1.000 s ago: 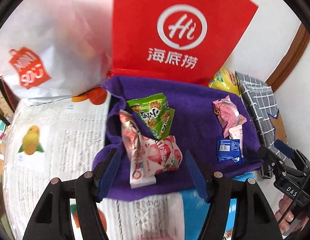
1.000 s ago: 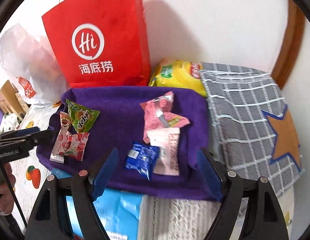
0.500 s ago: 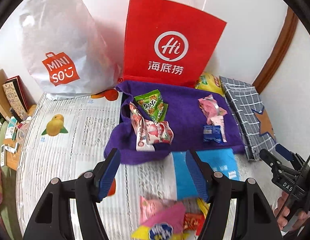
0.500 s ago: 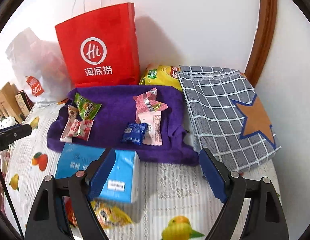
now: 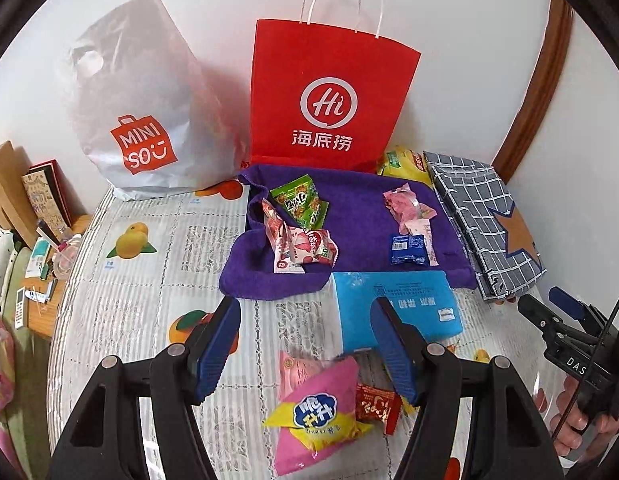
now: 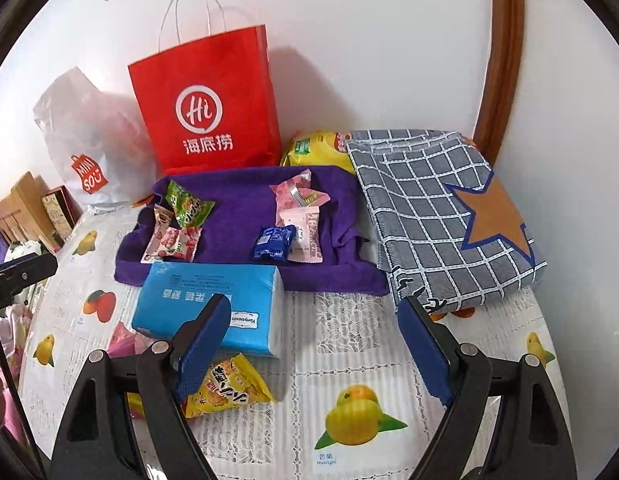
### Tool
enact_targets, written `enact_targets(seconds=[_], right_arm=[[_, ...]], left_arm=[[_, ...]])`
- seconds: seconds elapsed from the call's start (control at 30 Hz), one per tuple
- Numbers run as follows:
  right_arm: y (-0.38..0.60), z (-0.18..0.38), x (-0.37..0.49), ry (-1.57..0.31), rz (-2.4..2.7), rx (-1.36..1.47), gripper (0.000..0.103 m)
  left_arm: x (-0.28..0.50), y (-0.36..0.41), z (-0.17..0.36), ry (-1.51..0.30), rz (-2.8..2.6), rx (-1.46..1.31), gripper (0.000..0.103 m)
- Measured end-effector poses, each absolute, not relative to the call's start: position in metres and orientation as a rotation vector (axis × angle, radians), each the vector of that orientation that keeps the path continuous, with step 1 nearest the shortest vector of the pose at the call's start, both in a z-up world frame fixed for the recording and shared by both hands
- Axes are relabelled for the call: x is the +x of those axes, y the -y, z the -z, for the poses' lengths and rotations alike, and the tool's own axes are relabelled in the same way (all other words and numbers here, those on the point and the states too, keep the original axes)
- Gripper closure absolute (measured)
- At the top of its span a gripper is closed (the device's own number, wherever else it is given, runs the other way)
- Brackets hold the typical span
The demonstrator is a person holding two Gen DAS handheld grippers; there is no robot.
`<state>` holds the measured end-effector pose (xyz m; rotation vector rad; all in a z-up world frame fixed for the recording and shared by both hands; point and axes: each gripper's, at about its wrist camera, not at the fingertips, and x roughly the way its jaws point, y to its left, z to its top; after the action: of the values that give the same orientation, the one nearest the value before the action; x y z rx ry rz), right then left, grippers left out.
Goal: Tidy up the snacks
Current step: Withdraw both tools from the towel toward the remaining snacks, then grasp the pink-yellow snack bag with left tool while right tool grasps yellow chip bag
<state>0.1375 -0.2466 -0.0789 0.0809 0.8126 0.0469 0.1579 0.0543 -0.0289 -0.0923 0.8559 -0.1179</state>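
A purple towel point(image 5: 357, 216) point(image 6: 245, 196) holds two snack groups: a green packet point(image 5: 299, 200) and strawberry packets point(image 5: 301, 246) on its left, pink packets point(image 5: 407, 210) and a blue packet point(image 5: 407, 249) on its right. Nearer me lie a pink and yellow bag point(image 5: 317, 412), a small red packet point(image 5: 375, 404) and a yellow packet point(image 6: 225, 386). My left gripper point(image 5: 309, 350) is open and empty above the near snacks. My right gripper point(image 6: 313, 348) is open and empty over the tablecloth.
A blue tissue pack point(image 5: 397, 306) point(image 6: 209, 304) lies in front of the towel. A red paper bag point(image 5: 329, 100) and a white plastic bag point(image 5: 137, 108) stand at the wall. A folded checked cloth point(image 6: 441, 216) and a yellow chip bag point(image 6: 317, 150) lie at the right.
Both grippers have pulled back and up from the towel. The tissue pack and the near snacks have come into view. The snacks on the towel have not moved.
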Motion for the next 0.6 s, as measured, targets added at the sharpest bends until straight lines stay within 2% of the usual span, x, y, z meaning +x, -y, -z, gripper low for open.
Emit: enact_targets(seconds=[0.3, 0.6], right_arm=[[0.239, 0.088, 0.129, -0.839, -0.083, 0.1, 0.018], [0.217, 0.127, 0.13, -0.896, -0.139, 0.111, 0.018]], left_arm=[[0.148, -0.063, 0.033, -0.86, 0.117, -0.106, 0.037], [0.148, -0.084, 0.047, -0.887, 0.093, -0.102, 0.037]])
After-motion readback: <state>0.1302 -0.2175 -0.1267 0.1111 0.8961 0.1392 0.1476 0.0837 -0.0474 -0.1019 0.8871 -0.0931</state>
